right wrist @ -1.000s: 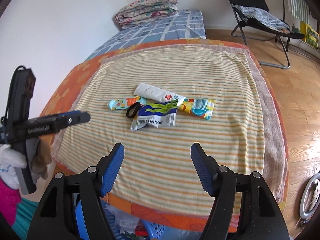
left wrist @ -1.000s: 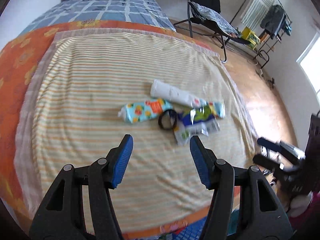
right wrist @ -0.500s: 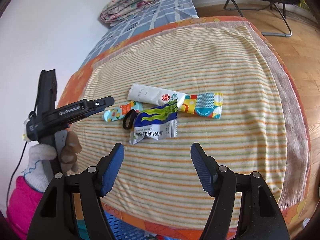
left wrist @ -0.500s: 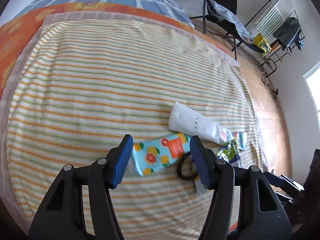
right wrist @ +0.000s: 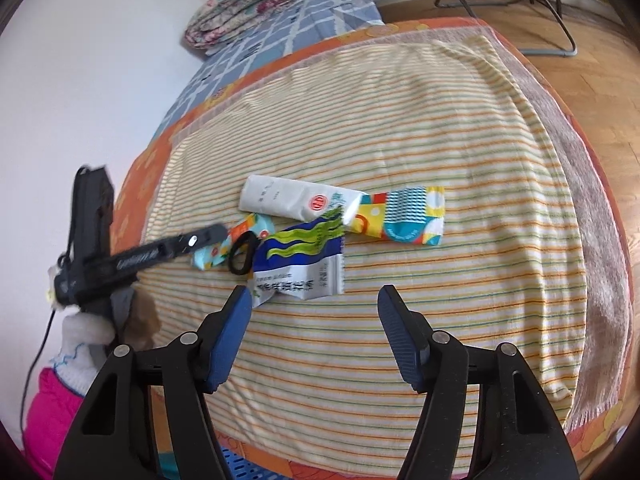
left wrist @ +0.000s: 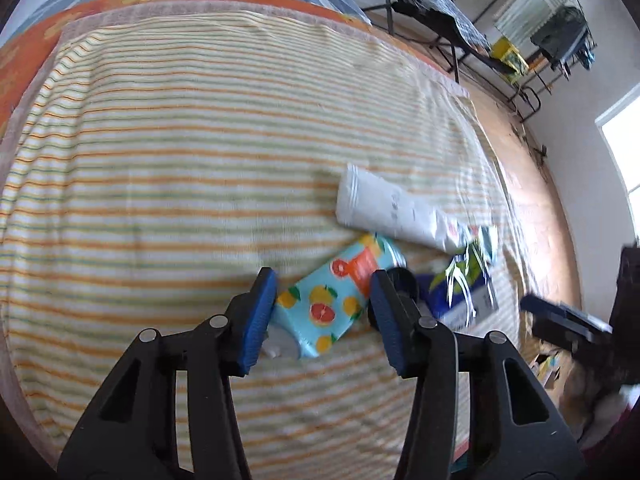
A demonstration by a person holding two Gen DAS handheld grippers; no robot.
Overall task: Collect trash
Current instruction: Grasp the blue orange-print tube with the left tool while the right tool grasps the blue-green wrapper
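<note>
A light-blue fruit-print tube [left wrist: 334,304] lies on the striped blanket [left wrist: 160,160]. My left gripper [left wrist: 322,284] is open with its jaws on either side of that tube, not closed on it. Beside it lie a white tube [left wrist: 394,214], a black hair ring [right wrist: 242,252] and a blue-green wrapper [right wrist: 300,258]. A colourful patterned wrapper [right wrist: 404,216] lies further right. My right gripper [right wrist: 314,304] is open and empty, just short of the blue-green wrapper. The left gripper also shows in the right wrist view [right wrist: 188,242].
The blanket covers a bed with an orange sheet [right wrist: 148,168] and folded bedding [right wrist: 248,4] at the far end. A black folding chair [left wrist: 436,8] stands on the wooden floor [right wrist: 608,68]. A blue basket [right wrist: 244,466] sits below the bed's near edge.
My left gripper has moved down and forward to the fruit-print tube, which now sits between its jaws. My right gripper has moved closer to the pile of wrappers.
</note>
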